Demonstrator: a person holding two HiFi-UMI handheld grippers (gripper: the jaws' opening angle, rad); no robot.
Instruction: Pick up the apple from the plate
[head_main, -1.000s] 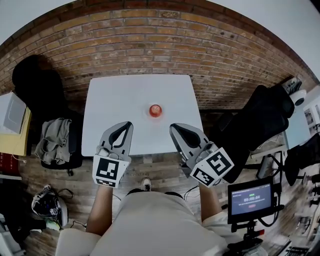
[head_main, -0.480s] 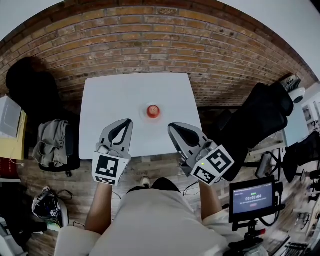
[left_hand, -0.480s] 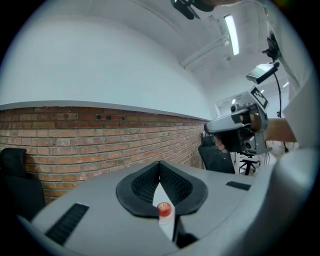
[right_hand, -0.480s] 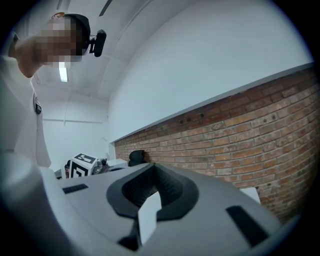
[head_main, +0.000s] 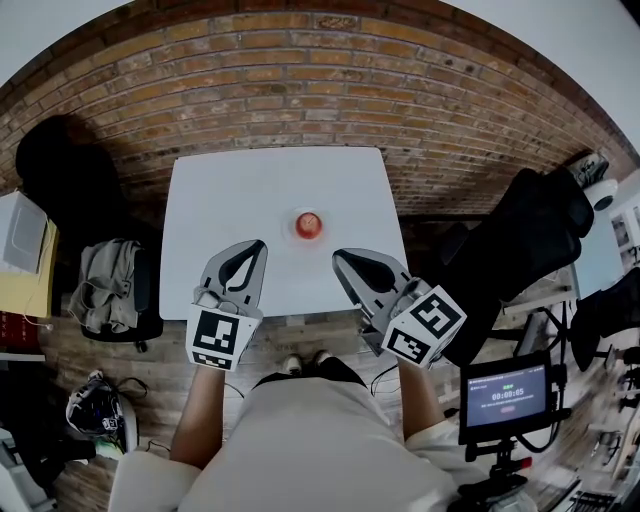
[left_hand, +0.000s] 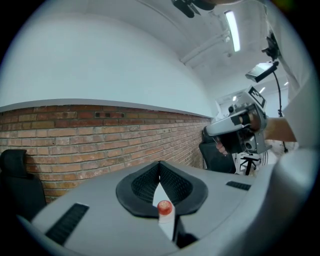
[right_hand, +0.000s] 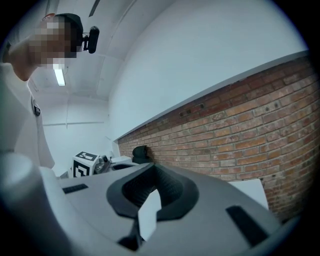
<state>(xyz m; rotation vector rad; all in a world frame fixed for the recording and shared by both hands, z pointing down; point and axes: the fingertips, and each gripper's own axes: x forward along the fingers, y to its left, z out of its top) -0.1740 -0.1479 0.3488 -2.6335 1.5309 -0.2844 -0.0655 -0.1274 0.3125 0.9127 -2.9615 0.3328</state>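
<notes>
The left gripper (left_hand: 160, 169) has jaws closed, tips touching; through the gap below them a small red apple (left_hand: 164, 207) shows, apparently resting on a white table (left_hand: 165, 228).

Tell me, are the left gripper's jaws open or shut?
Shut. The left gripper has its pads meeting at the tips with nothing gripped; the apple shows farther off, past them.

Apple (head_main: 309, 222): red, round, whole; sits centred on a small plate (head_main: 309, 238), only a thin rim showing round it; both just off the white table's (head_main: 230, 200) centre, toward 3 o'clock.
</notes>
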